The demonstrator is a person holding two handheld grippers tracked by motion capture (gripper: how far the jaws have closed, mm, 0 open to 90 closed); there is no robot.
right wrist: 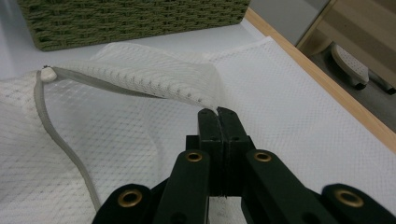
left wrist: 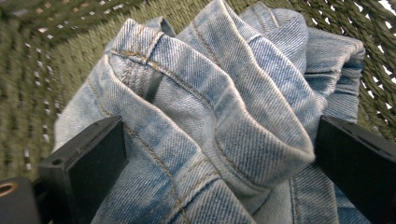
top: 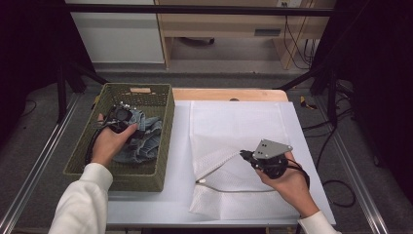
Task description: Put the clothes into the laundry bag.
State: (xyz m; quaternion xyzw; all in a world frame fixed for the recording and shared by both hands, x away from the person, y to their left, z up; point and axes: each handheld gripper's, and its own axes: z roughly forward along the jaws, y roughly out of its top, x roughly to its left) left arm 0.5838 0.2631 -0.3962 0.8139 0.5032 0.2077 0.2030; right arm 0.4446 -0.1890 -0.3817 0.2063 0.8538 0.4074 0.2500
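A crumpled piece of light blue denim (top: 146,141) lies in the green woven basket (top: 168,126) at the left of the table. My left gripper (top: 127,121) is down inside the basket. Its jaws stand wide open, one on each side of a thick fold of the denim (left wrist: 210,84). A white mesh laundry bag (top: 234,126) lies flat on the white table cover. My right gripper (top: 242,154) is shut on the edge of the bag's opening and holds that flap (right wrist: 140,79) raised off the bag. The grey zipper (right wrist: 60,135) curves away to the left.
The basket's wall (right wrist: 126,18) stands just beyond the bag. The table's wooden edge (top: 229,93) runs along the far side. Metal rails and cables (top: 336,146) flank the table on the floor. A wooden cabinet (top: 224,24) stands behind.
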